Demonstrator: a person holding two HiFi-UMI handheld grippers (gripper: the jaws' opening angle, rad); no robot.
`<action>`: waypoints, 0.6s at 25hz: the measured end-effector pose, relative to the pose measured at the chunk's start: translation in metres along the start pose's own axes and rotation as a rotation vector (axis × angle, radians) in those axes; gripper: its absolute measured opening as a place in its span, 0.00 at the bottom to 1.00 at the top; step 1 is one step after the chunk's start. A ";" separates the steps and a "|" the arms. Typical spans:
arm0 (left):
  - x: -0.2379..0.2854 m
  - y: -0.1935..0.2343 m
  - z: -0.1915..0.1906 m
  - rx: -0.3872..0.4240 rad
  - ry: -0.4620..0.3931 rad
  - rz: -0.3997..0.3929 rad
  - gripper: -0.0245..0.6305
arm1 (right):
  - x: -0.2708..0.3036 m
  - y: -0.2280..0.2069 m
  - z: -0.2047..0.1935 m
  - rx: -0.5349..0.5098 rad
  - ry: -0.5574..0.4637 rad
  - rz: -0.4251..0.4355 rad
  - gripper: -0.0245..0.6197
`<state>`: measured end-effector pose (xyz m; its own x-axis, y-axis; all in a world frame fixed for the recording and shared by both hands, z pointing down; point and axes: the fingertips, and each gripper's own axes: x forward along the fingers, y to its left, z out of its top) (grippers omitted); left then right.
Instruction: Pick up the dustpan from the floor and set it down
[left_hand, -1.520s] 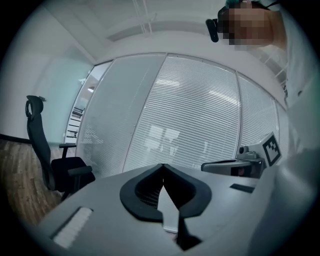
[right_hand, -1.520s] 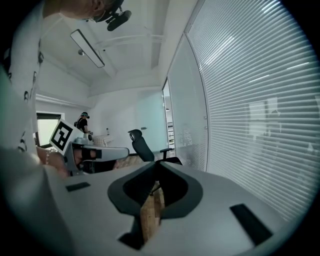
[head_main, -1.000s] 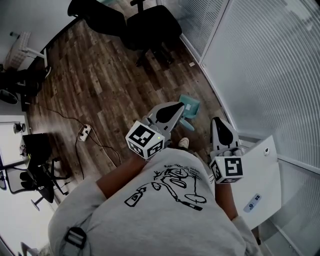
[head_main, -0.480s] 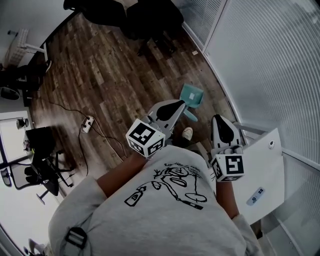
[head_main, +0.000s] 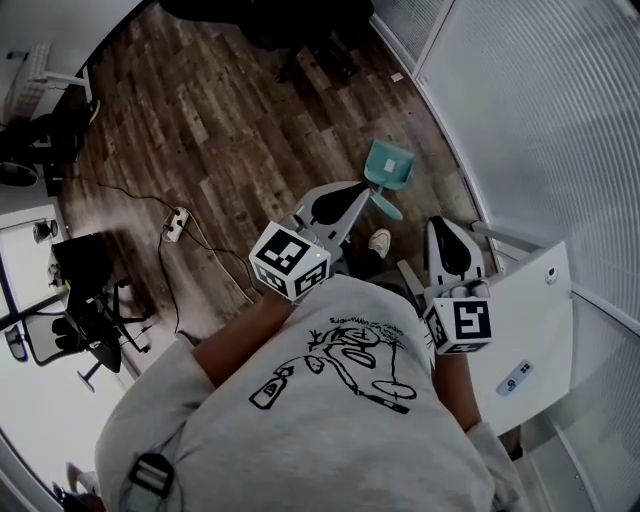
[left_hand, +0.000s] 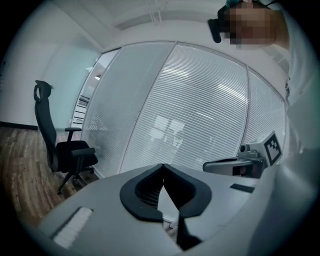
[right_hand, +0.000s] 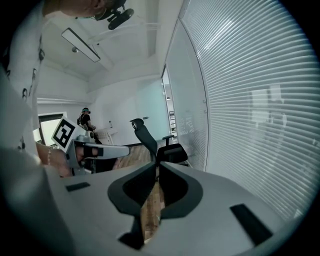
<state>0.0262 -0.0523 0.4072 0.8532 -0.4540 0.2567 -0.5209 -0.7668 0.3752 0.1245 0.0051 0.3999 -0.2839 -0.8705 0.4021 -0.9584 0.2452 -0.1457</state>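
A teal dustpan (head_main: 388, 168) lies on the wooden floor near the blinds wall, its handle pointing toward me. My left gripper (head_main: 358, 188) is held out above the floor, its tip just short of the dustpan in the head view, jaws shut and empty. My right gripper (head_main: 448, 228) hangs to the right of it, close to the wall, also shut with nothing in it. In the left gripper view the jaws (left_hand: 163, 166) meet at their tips; in the right gripper view the jaws (right_hand: 156, 165) do the same. Neither gripper view shows the dustpan.
A white shoe (head_main: 379, 241) stands just below the dustpan. A power strip (head_main: 176, 223) with its cable lies on the floor at left. Black office chairs (head_main: 300, 20) stand at the far end. A white table (head_main: 522, 335) is at my right, against the blinds wall (head_main: 540, 120).
Both grippers have sunk a little, keeping their jaws shut. The head has tilted, so the dustpan now sits higher in the view.
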 end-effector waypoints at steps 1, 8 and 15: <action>0.000 0.000 0.000 0.003 -0.001 0.001 0.04 | 0.000 0.000 -0.001 -0.002 0.001 0.001 0.07; 0.000 0.009 -0.009 0.015 0.016 0.025 0.04 | 0.006 0.001 -0.005 -0.054 0.012 0.005 0.07; -0.005 0.014 -0.014 0.018 0.024 0.045 0.04 | 0.014 0.005 -0.020 -0.088 0.044 0.026 0.07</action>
<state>0.0147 -0.0541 0.4236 0.8279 -0.4774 0.2946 -0.5581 -0.7538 0.3469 0.1155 0.0030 0.4232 -0.3079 -0.8444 0.4384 -0.9489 0.3057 -0.0777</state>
